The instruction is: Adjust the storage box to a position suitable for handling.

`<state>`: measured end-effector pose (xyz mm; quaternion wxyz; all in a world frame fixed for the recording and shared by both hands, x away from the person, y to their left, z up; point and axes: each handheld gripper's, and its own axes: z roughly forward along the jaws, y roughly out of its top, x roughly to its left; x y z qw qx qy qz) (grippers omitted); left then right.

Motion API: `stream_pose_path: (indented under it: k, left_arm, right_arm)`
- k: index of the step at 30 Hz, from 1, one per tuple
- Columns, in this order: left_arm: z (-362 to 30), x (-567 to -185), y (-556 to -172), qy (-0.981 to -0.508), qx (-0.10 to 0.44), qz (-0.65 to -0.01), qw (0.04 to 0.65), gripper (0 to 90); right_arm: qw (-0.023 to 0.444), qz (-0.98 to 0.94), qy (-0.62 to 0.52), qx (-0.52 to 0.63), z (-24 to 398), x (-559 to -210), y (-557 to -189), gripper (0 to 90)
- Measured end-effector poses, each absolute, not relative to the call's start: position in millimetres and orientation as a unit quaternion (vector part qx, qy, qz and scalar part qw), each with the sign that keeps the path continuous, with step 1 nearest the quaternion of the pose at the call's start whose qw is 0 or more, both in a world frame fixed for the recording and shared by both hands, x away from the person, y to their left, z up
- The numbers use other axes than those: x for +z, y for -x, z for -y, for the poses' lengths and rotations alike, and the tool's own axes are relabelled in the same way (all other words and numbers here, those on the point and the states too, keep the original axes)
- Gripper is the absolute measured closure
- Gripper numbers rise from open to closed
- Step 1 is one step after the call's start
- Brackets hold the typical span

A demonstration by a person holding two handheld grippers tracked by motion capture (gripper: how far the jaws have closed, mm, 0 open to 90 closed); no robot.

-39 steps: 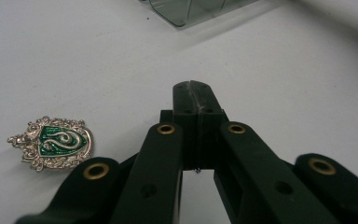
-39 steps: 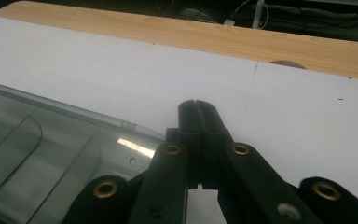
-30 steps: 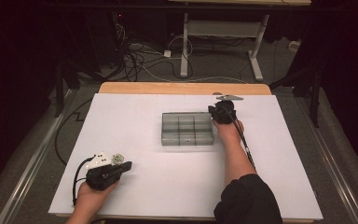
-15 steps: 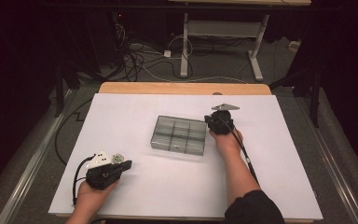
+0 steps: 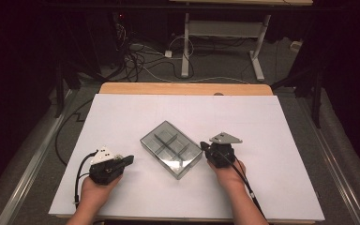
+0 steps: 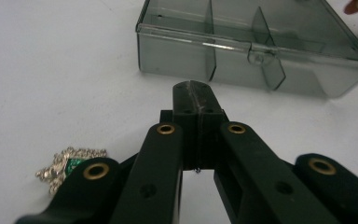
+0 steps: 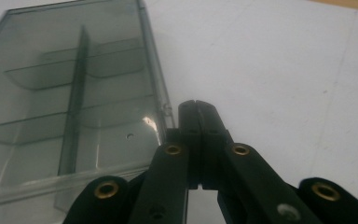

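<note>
Item: box (image 5: 171, 148), clear, six compartments, lid down. It now lies skewed and nearer my edge of the table (image 5: 122, 108), dragged from mid-table over the last second. My right gripper (image 5: 205, 149), jaws pressed together, sits at its right corner. My left gripper (image 5: 130, 159), likewise pressed together and empty, rests near a chain (image 6: 65, 163). Judgement: box now within reach for opening.

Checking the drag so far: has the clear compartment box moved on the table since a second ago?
Yes. The box has slid toward the near edge of the white table and turned diagonal, right gripper beside it.
</note>
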<state>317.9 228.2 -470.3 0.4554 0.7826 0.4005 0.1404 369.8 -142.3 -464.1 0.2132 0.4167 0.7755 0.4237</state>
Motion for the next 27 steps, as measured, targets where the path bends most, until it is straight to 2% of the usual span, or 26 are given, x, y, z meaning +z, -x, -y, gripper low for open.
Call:
stream_pose_path:
  k: [4, 7, 16, 20, 21, 27]
  left_arm:
    - [-225.7, -466.9, -324.1, -0.783, 0.123, -0.396, 0.463, 87.8]
    - [-224.8, -459.7, -330.4, -0.784, 0.140, -0.398, 0.456, 87.9]
    - [-213.5, -441.0, -388.8, -0.774, 0.166, -0.437, 0.428, 87.8]
    - [-206.1, -442.1, -407.6, -0.775, 0.164, -0.446, 0.415, 87.9]
    - [-200.8, -445.3, -415.6, -0.782, 0.170, -0.453, 0.392, 87.9]
    - [-195.6, -455.9, -425.3, -0.794, 0.154, -0.460, 0.367, 87.9]
  right_arm:
    - [0.220, -0.774, -0.409, 0.431, 144.5, -465.5, -354.1, 90.0]
    - [0.219, -0.773, -0.408, 0.435, 155.2, -466.6, -339.8, 90.0]
    - [0.214, -0.770, -0.408, 0.442, 205.5, -475.1, -283.3, 90.0]
    - [0.209, -0.772, -0.400, 0.448, 211.1, -474.1, -273.5, 90.0]
    - [0.206, -0.771, -0.400, 0.450, 212.2, -473.2, -272.1, 90.0]
    - [0.196, -0.772, -0.399, 0.455, 227.1, -474.0, -253.1, 90.0]
